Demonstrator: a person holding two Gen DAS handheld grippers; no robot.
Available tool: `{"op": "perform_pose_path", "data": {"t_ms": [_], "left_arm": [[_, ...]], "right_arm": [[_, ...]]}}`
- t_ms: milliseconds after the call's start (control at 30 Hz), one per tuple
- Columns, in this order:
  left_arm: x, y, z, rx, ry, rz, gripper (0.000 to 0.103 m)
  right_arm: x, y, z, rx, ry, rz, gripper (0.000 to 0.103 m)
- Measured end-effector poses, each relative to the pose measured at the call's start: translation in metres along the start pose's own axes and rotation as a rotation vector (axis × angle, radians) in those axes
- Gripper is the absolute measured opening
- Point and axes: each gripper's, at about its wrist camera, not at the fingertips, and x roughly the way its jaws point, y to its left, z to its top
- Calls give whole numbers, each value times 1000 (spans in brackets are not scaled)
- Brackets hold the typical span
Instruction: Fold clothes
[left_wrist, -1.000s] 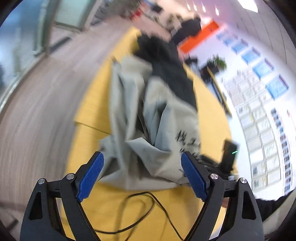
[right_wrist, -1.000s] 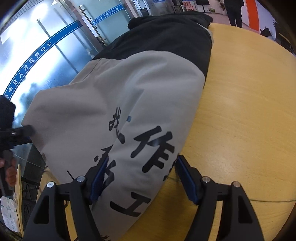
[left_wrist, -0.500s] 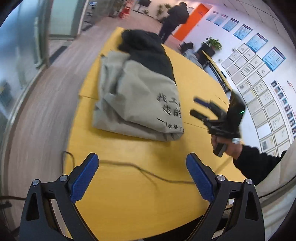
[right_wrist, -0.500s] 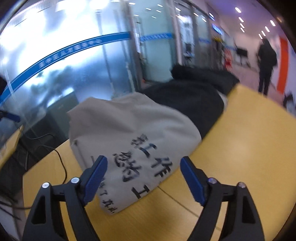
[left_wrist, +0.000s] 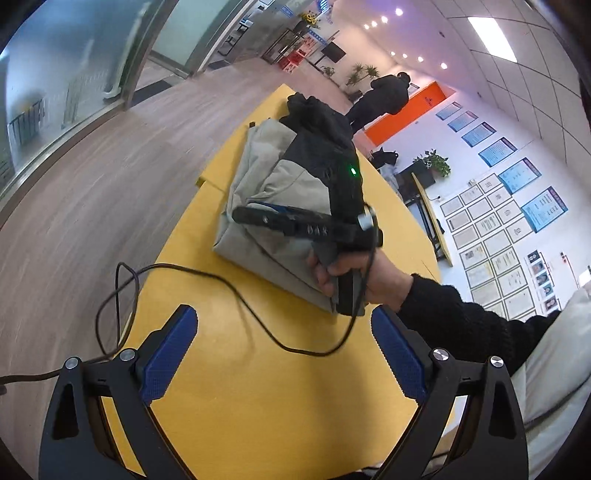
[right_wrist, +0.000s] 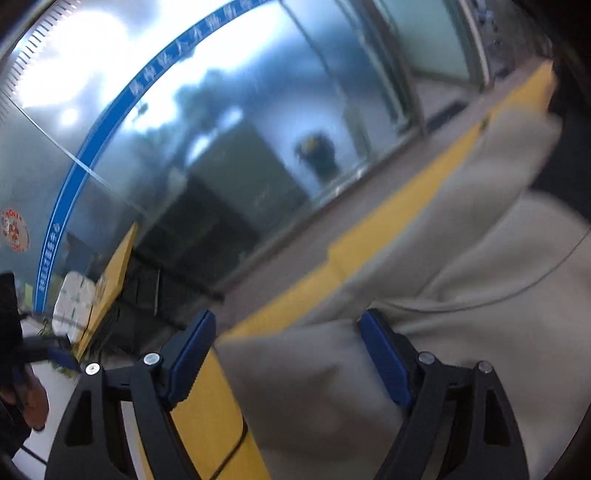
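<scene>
A grey jacket (left_wrist: 280, 177) with black upper part lies folded in a bundle on the yellow table (left_wrist: 258, 387). My left gripper (left_wrist: 281, 312) hovers open over bare table in front of it, nothing between its fingers. A hand (left_wrist: 373, 273) holds my right gripper (left_wrist: 255, 211) low over the jacket's near end, pointing left. In the blurred right wrist view, the right gripper (right_wrist: 287, 315) stands open above the corner of the grey jacket (right_wrist: 461, 295) at the table (right_wrist: 207, 417) edge; fabric lies under the jaws, and the pads do not press on it.
A black cable (left_wrist: 236, 291) loops across the table between the left gripper and the jacket and runs off the left edge. Wooden floor and glass walls lie beyond that edge. A person (left_wrist: 388, 96) stands far off by an orange door.
The left gripper drew back from the jacket toward the table's front. The right gripper swung left across the jacket and rolled, from the printed side to its plain corner. Both jaws widened.
</scene>
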Motion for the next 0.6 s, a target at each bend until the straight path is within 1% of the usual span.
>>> {"op": "perform_pose_path", "data": {"t_ms": [67,100,167,200,233,267,300,400,467,533,600], "left_arm": [[0,9,-4,-19,-2,-5,96],[0,9,-5,-27,-2,-6,96],[9,6,1,-21,-10,-15,96],[13,5,3,-18,-14,-19,96],[18,3,6,-15,-18,-23,96],[22,-6,8,7,-20,-30,96],[25,-14,10,28,-23,-38,96],[34,-39,19,97,-23,-56,96],[48,-59,29,153,-16,-77,97],[68,-82,41,218,-8,-106,97],[95,-107,53,310,2,-173,97]], "right_arm": [[1,4,-8,-11,-8,-6,86],[3,6,-9,-37,-9,-24,86],[11,16,-12,-132,-3,-88,86],[11,23,-14,-179,-3,-114,89],[9,29,-15,-203,-11,-137,89],[0,34,-17,-208,-29,-142,87],[-14,41,-21,-198,-72,-123,87],[-85,68,-45,-183,-342,18,86],[-131,80,-73,-188,-439,57,88],[-159,81,-104,-181,-442,18,88],[-176,74,-137,-161,-408,-71,88]]}}
